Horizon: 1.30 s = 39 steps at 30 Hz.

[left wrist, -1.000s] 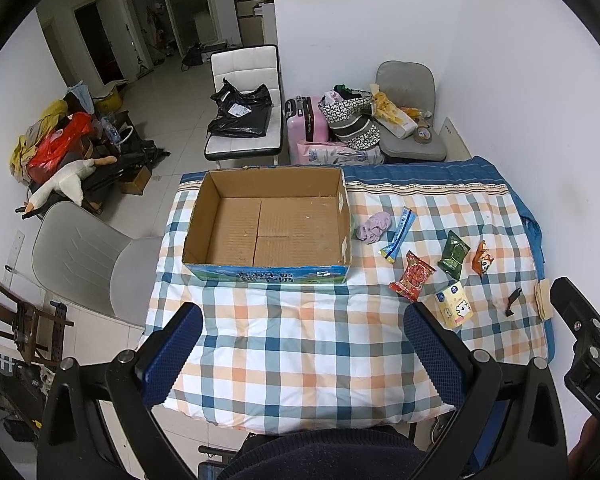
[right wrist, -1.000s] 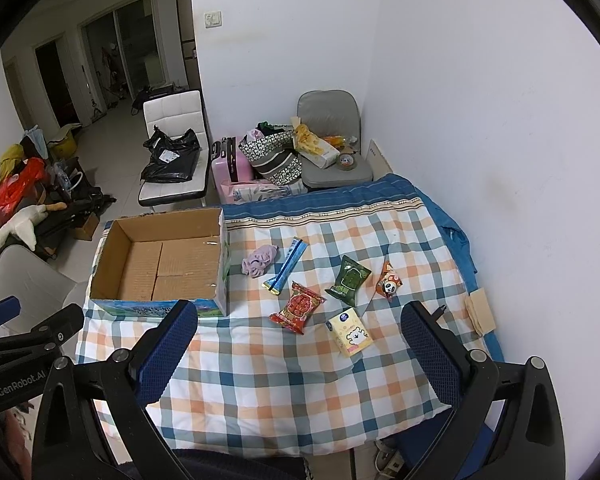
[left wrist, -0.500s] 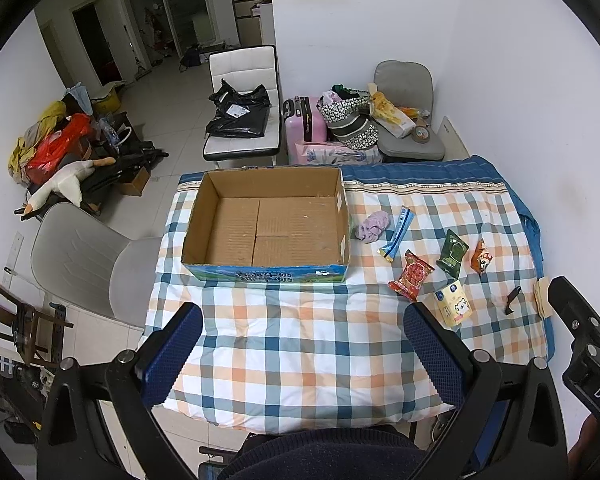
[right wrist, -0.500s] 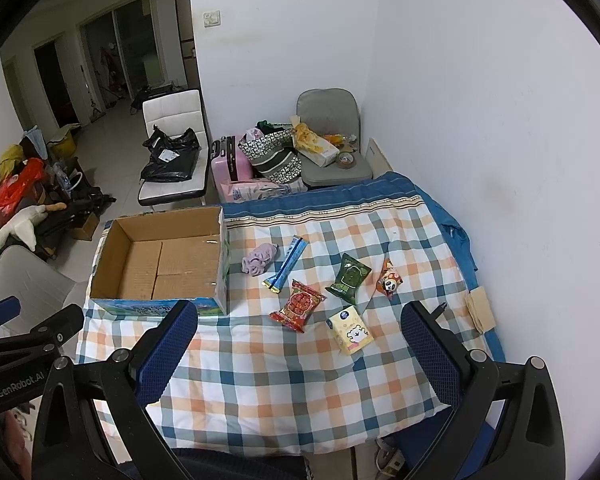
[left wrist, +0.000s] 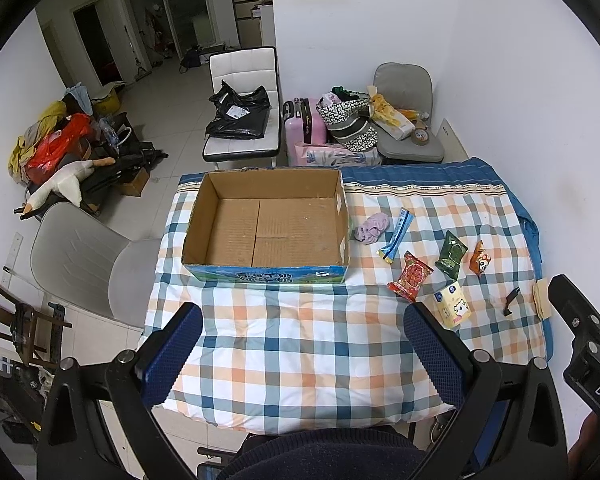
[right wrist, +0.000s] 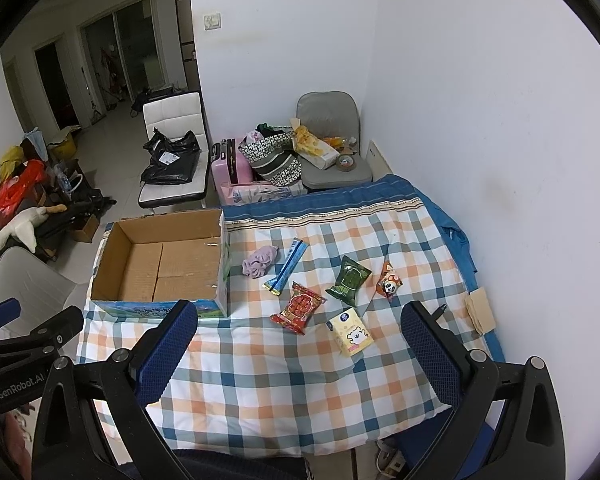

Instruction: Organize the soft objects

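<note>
Cardboard box (left wrist: 266, 228): one. We see it open and empty on the left of the checked quilt (left wrist: 300, 344); we judge it stiff and light, a place to drop things into.

Snack packets: four, lying right of the box. They are the red packet (right wrist: 298, 308), the green packet (right wrist: 348, 280), the long blue stick packet (right wrist: 286, 266) and the small panda packet (right wrist: 389, 282). We expect slick, crinkly film over air, so we would pinch a sealed end lightly.

Yellow tissue pack (right wrist: 350, 336): one, nearest to us; soft and squashy, best held across its middle.

Purple cloth (right wrist: 260, 262): one, crumpled just beside the box wall; limp and light, any raised fold serves.

Left gripper (left wrist: 300, 350): fingers wide apart, holding nothing, well short of the box.

Right gripper (right wrist: 300, 350): fingers wide apart, holding nothing, above the quilt's near edge.
</note>
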Each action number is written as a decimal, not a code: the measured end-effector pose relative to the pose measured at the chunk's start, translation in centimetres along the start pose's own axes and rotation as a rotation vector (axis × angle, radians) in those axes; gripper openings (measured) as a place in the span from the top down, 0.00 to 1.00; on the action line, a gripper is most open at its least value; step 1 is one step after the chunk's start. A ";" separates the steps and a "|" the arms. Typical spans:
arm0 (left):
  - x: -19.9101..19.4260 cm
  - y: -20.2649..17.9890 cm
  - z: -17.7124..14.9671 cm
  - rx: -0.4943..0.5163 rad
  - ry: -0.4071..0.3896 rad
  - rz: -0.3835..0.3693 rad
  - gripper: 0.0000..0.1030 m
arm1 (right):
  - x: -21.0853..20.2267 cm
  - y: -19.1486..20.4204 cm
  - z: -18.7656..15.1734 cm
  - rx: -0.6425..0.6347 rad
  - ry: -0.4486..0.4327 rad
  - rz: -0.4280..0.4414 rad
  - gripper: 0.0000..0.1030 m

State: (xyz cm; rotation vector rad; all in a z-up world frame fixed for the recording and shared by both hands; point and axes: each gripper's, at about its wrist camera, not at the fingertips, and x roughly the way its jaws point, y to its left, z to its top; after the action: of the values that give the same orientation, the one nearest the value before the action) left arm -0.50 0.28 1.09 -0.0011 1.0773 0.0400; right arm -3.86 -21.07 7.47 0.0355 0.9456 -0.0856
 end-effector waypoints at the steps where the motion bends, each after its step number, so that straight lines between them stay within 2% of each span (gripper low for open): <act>1: 0.0 0.0 0.0 -0.001 0.000 -0.001 0.00 | -0.1 0.0 0.1 0.000 0.000 0.000 0.00; 22: 0.0 -0.1 -0.2 -0.004 -0.001 -0.005 0.00 | 0.5 -0.1 -0.2 0.005 0.002 0.005 0.00; 23: 0.1 -0.2 -0.1 -0.004 -0.002 -0.007 0.00 | -0.3 0.2 0.2 0.004 0.002 0.005 0.00; 27: 1.9 -1.8 0.6 -0.006 -0.013 -0.025 0.00 | 0.8 -1.0 0.9 0.038 0.017 0.008 0.00; 31: 6.5 -3.5 2.2 -0.009 0.037 -0.048 0.00 | 5.2 -4.3 1.5 0.106 0.080 -0.023 0.00; 33: 9.4 -5.0 2.8 0.010 0.066 -0.041 0.00 | 8.8 -6.4 1.0 0.136 0.141 -0.039 0.00; 39: 19.9 -10.1 3.4 0.136 0.222 -0.040 0.00 | 22.6 -12.5 -2.1 0.262 0.401 -0.009 0.00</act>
State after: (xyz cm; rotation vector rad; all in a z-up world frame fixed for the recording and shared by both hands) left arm 12.21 -9.05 -15.01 0.0980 1.3003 -0.0711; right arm 6.49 -34.64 -12.01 0.2993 1.3305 -0.2165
